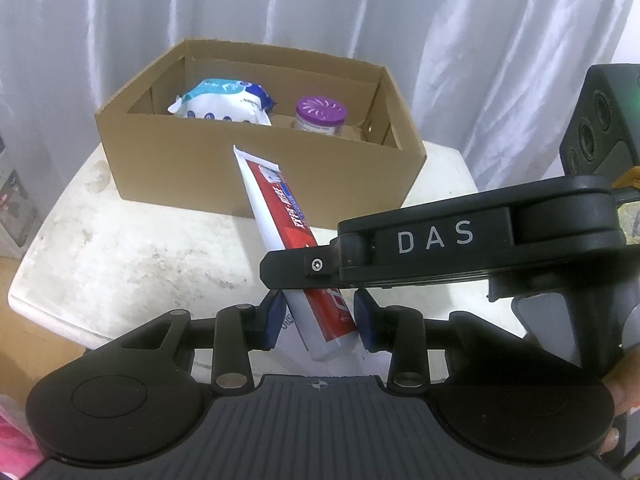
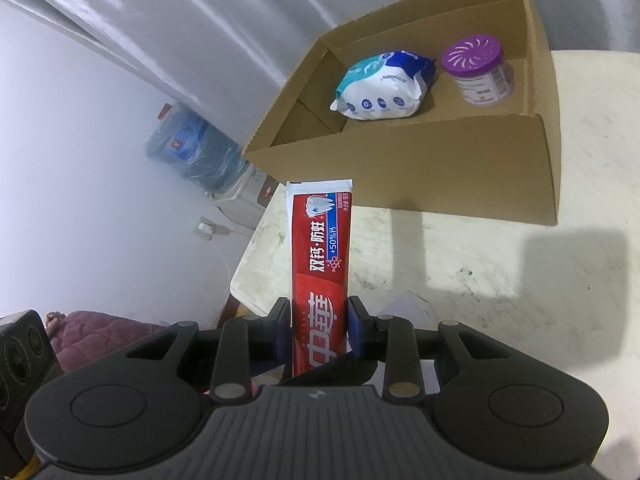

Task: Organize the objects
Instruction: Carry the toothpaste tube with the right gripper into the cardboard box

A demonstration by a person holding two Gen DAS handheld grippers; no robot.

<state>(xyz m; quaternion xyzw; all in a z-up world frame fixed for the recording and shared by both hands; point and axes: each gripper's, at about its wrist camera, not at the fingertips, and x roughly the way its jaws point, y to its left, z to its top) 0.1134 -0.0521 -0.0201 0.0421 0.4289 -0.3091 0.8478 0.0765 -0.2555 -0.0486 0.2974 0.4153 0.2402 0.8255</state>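
Both claws (image 1: 318, 322) (image 2: 319, 330) closed, gripping.

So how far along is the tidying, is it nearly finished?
Partly done, it seems. A wipes pack and a purple-lidded jar already sit inside the cardboard box. In hand: the toothpaste tube, clamped by the right gripper with the left gripper closed on it too, short of the box. Left: putting the tube in. No other loose items show.
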